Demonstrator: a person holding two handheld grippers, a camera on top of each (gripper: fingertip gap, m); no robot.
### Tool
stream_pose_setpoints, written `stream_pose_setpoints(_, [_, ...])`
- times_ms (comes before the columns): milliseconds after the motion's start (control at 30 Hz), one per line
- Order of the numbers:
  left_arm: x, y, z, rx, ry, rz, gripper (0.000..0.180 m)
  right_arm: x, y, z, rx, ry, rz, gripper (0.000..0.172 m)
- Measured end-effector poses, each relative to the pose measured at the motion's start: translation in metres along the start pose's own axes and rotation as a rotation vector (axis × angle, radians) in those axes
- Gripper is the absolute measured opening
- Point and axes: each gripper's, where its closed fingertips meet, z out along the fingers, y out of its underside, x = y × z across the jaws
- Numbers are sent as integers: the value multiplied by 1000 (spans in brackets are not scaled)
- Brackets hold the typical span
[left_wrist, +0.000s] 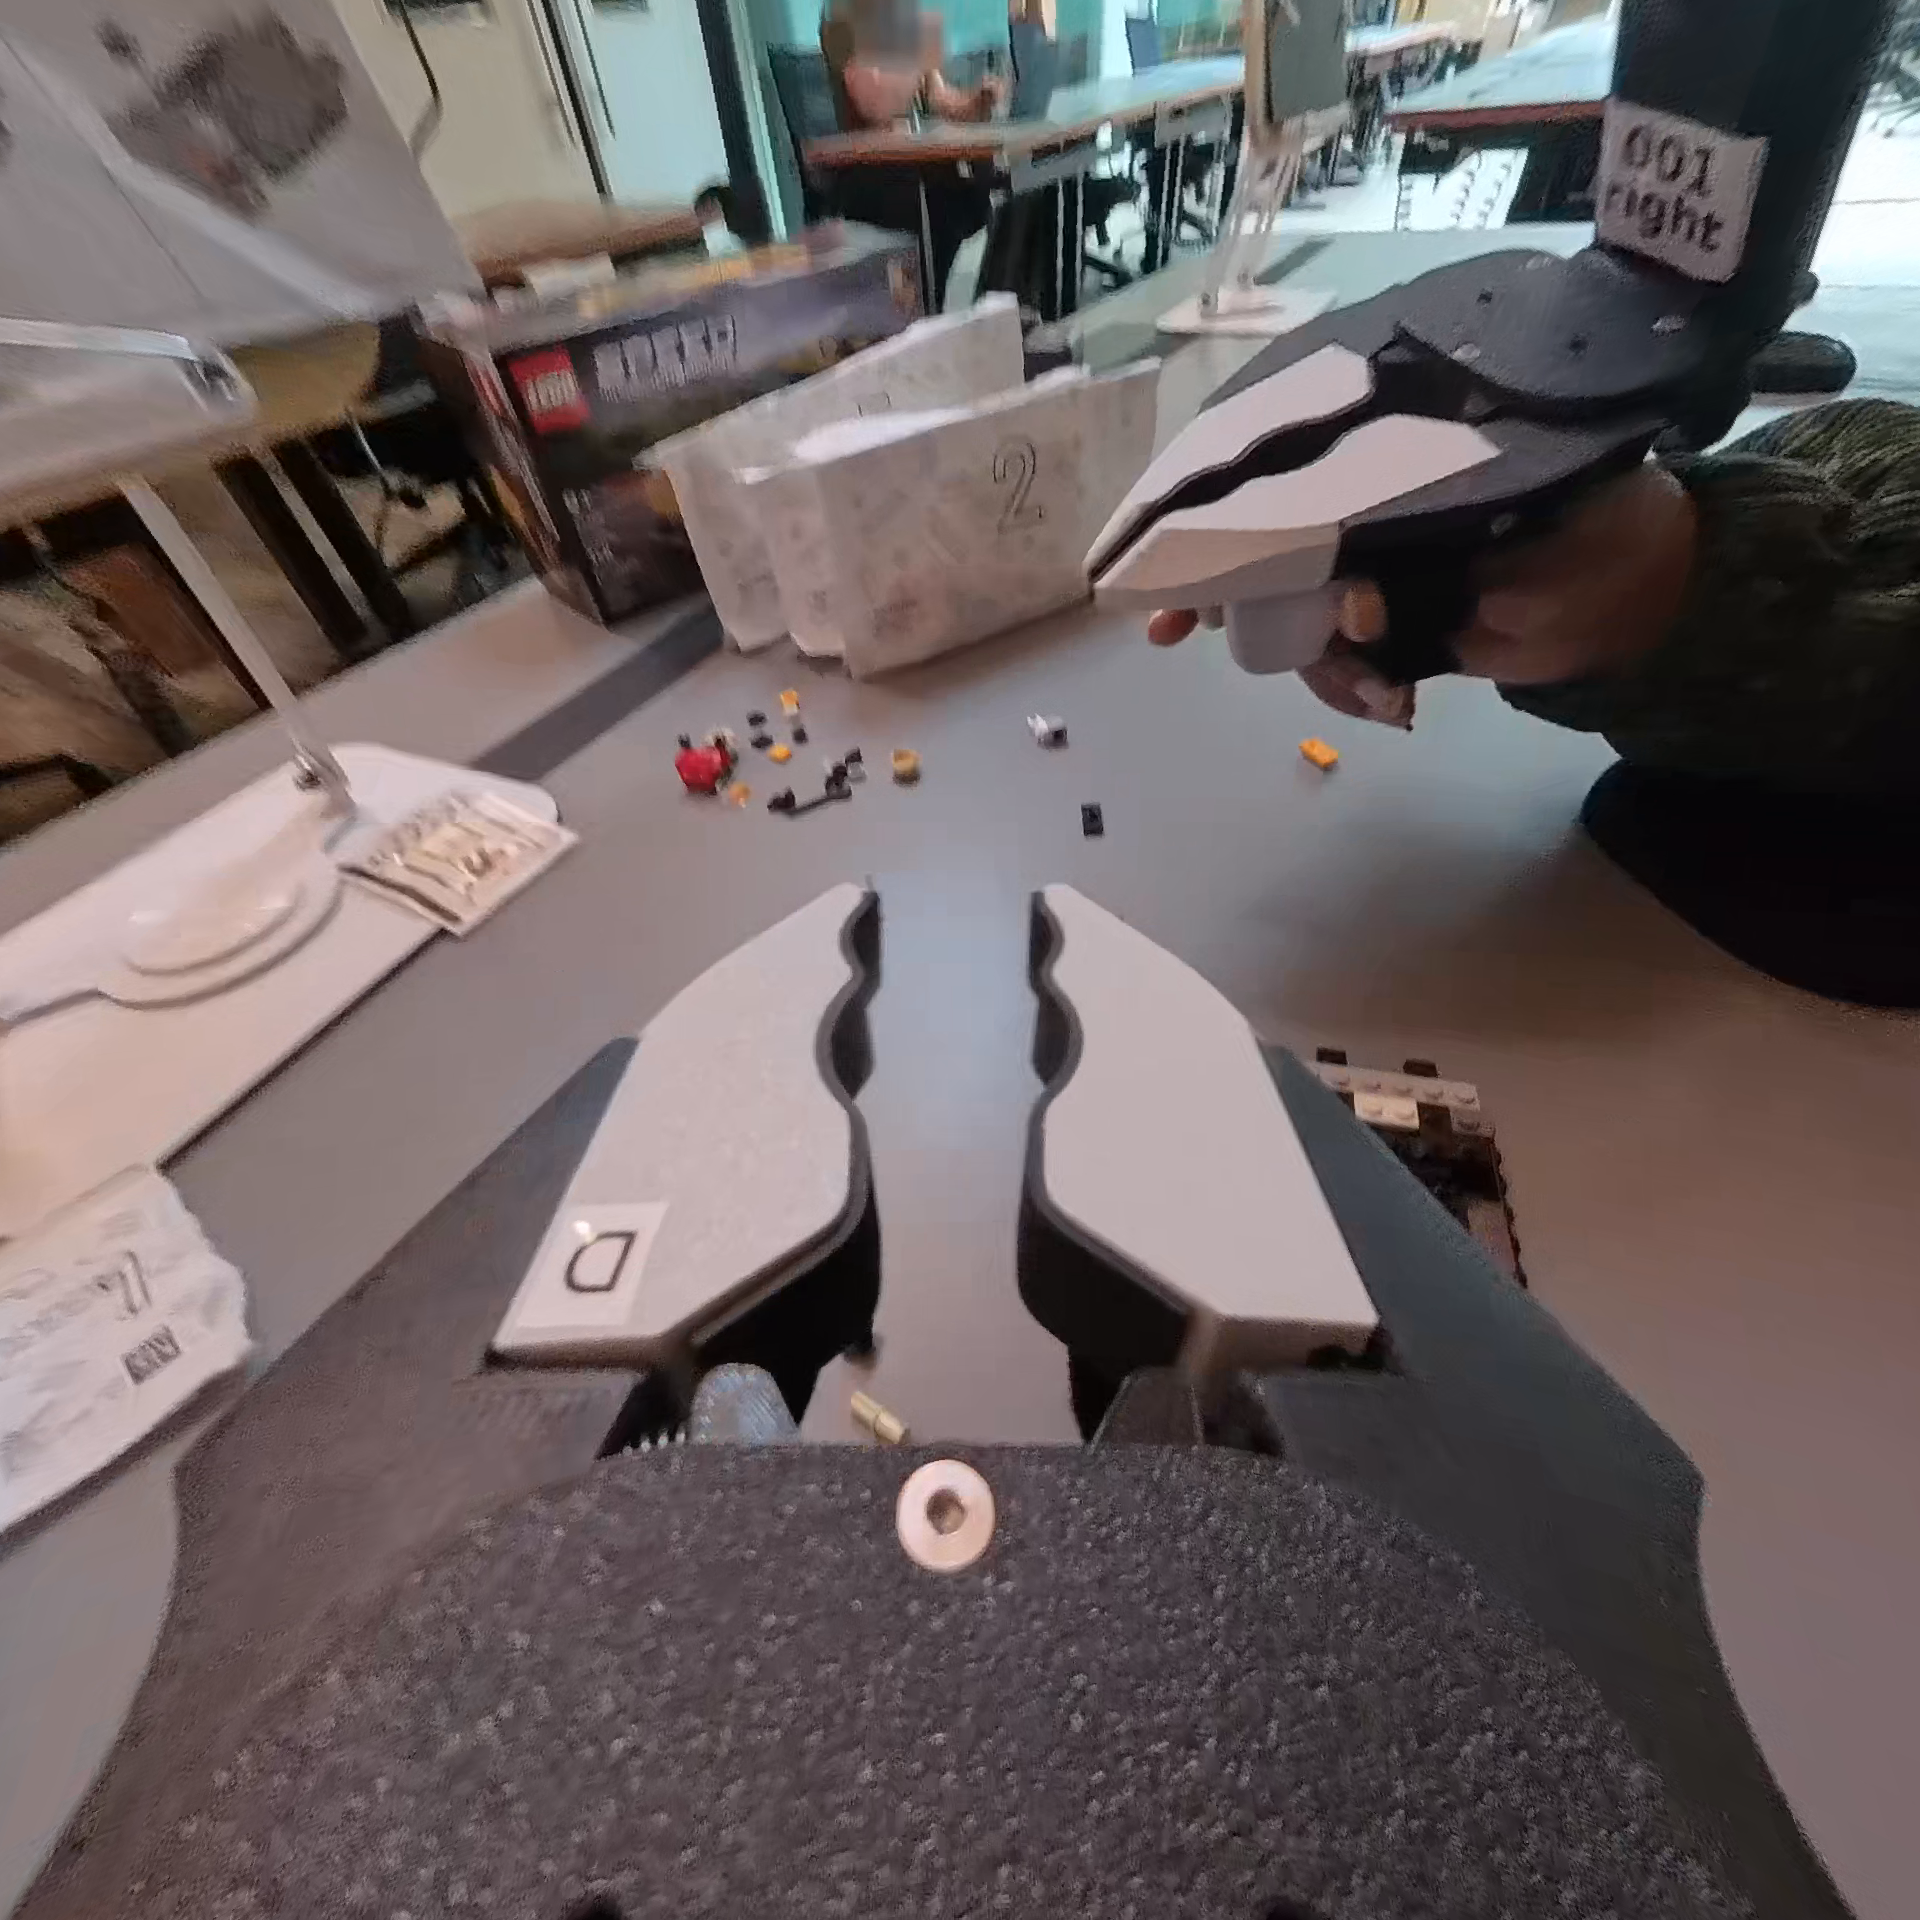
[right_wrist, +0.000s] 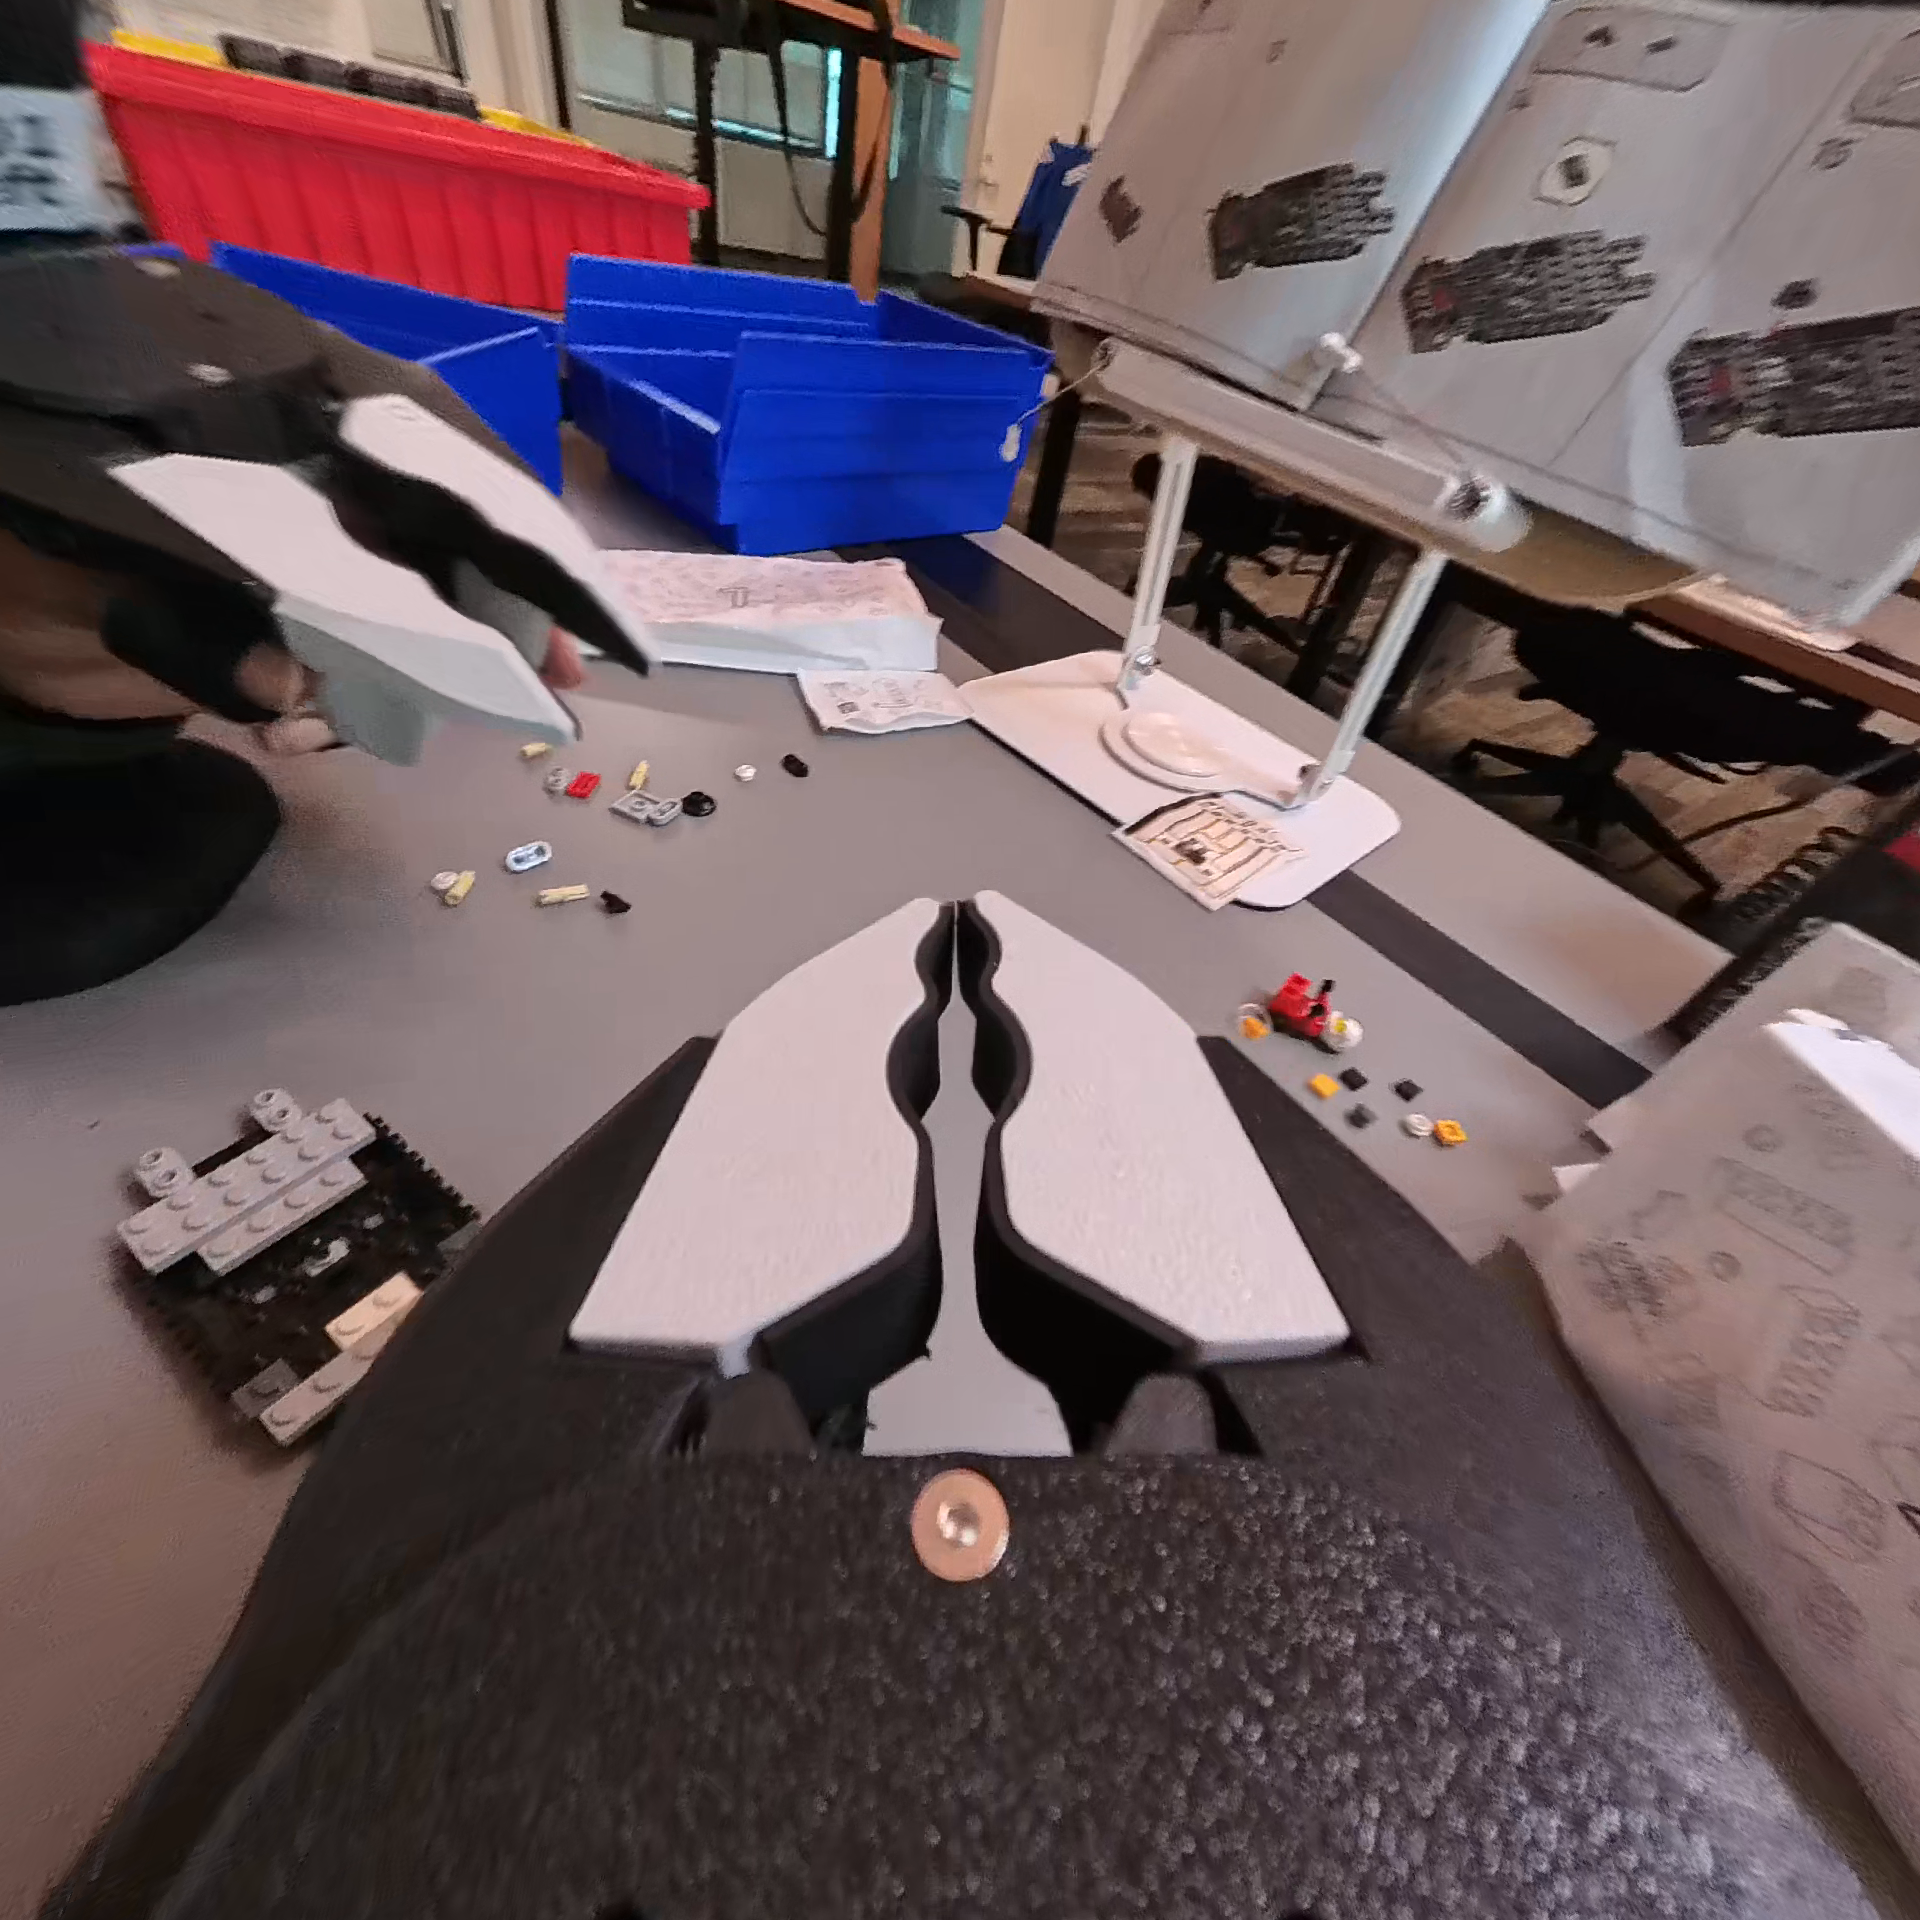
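Bricks lie scattered on the grey table: in the left wrist view a cluster with a small red piece sits at centre frame, above the fingertips, with a single black brick just right of it and an orange brick further right. The left gripper hangs over bare table with its fingers a narrow way apart and nothing between them. The right gripper has its tips pressed together on nothing; in its own view it points at open table between a spread of small grey, tan and black pieces at centre left and the red piece at centre right. A half-built black and grey plate assembly lies at lower left of that view. Any pick among pieces this small would, I judge, want the tips lowered squarely over one brick that stands apart from its neighbours, such as the lone black one.
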Motion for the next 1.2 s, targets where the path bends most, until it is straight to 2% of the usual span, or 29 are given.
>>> stream_pose_setpoints(167, [6,14,5,-66,95,-56,49,-20,23,7,-93,-101,-44,18])
stream_pose_setpoints(367, [35,36,15,-183,219,-8,58,-25,33,11,-121,-148,-12,39])
stream_pose_setpoints(567, [63,47,14,-247,351,31,61,-17,34,6,-113,-139,13,42])
stream_pose_setpoints(733, [89,69,8,-394,488,27,73,-14,35,3,-126,-136,9,42])
stream_pose_setpoints(867, [104,85,5,-489,528,79,82,-14,39,2,-156,-120,-50,42])
stream_pose_setpoints(1067, [106,110,5,-616,489,206,83,-19,39,2,-161,-128,-97,42])
stream_pose_setpoints(1133, [106,109,4,-615,495,201,73,-21,41,3,-167,-136,-97,41])
stream_pose_setpoints(1167, [105,109,2,-619,501,203,60,-21,42,3,-170,-142,-97,41])
stream_pose_setpoints(1200, [101,108,3,-621,481,212,57,-22,43,3,-174,-150,-97,41])
